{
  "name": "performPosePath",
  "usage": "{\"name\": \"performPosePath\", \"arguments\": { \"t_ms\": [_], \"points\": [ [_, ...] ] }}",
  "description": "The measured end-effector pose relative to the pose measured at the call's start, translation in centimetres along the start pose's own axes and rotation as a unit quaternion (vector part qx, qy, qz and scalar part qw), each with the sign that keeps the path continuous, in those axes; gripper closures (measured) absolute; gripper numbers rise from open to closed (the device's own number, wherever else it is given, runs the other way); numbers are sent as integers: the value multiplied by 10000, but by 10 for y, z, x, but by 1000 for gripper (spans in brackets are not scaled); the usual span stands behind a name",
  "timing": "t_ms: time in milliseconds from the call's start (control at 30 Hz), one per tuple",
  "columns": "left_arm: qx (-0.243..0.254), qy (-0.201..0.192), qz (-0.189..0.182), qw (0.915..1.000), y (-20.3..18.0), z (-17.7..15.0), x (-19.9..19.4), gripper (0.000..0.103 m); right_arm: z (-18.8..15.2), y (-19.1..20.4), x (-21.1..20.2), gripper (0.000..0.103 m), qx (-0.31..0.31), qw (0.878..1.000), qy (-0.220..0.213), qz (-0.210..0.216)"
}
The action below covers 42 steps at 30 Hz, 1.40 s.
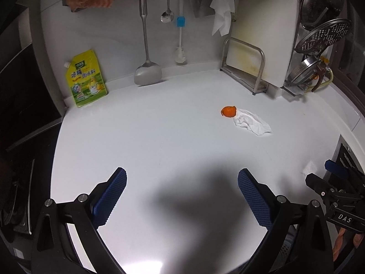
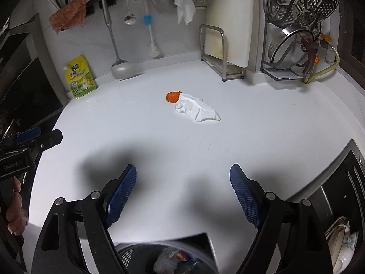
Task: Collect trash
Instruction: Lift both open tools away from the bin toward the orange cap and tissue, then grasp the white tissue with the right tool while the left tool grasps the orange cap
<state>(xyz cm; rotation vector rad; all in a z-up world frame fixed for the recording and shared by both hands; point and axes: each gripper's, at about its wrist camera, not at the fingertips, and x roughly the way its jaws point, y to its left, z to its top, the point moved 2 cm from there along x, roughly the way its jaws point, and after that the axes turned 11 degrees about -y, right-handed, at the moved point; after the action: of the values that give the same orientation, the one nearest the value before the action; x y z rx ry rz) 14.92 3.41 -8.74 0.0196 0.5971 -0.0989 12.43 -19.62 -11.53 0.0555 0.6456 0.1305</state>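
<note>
An orange peel (image 1: pixel 228 111) lies on the white counter (image 1: pixel 159 137), touching a crumpled white tissue (image 1: pixel 252 124) to its right. Both also show in the right wrist view, the peel (image 2: pixel 173 96) and the tissue (image 2: pixel 197 111). My left gripper (image 1: pixel 182 196) is open and empty, hovering over the near counter well short of them. My right gripper (image 2: pixel 183 194) is open and empty too, above the counter's front edge. A trash bin (image 2: pixel 166 260) with rubbish in it sits right below the right gripper.
A yellow refill pouch (image 1: pixel 87 78) leans at the back left. A spatula (image 1: pixel 147 68), spoon and brush hang on the wall. A cutting board in a metal rack (image 1: pixel 248 66) and a dish rack with steamer trays (image 2: pixel 296 22) stand back right. A sink (image 2: pixel 342 205) lies right.
</note>
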Motion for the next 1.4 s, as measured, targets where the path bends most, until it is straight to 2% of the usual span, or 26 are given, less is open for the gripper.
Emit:
{"name": "performPosePath", "arguments": {
  "t_ms": [433,667,900,1033,1200,1233,1267,1333,1367,1400],
  "points": [
    [103,-28,-344,9994,-4,22,100,7,47,-14,106,23,-28,9998,-118,-180],
    [122,32,-416,9991,-5,21,147,7,51,-15,159,23,-167,9993,5,-322],
    [154,61,-483,9987,-4,21,165,7,54,-13,189,23,-285,9987,-15,-413],
    [75,120,-511,9986,-2,22,171,7,53,-12,207,23,-392,9980,237,-432],
    [54,110,-605,9981,-8,26,172,7,58,-13,212,24,-311,9985,291,-344],
    [68,98,-617,9980,-9,27,172,7,58,-13,213,28,-302,9985,318,-328],
    [74,92,-631,9979,-11,28,172,7,58,-14,214,39,-289,9985,362,-292],
    [56,106,-671,9977,-14,29,173,7,58,-13,216,48,-289,9982,463,-237],
    [42,117,-686,9976,-16,30,174,7,59,-13,216,60,-273,9983,478,-194],
    [35,133,-704,9974,-18,30,175,7,59,-14,215,66,-229,9985,486,-144]
  ]
}}
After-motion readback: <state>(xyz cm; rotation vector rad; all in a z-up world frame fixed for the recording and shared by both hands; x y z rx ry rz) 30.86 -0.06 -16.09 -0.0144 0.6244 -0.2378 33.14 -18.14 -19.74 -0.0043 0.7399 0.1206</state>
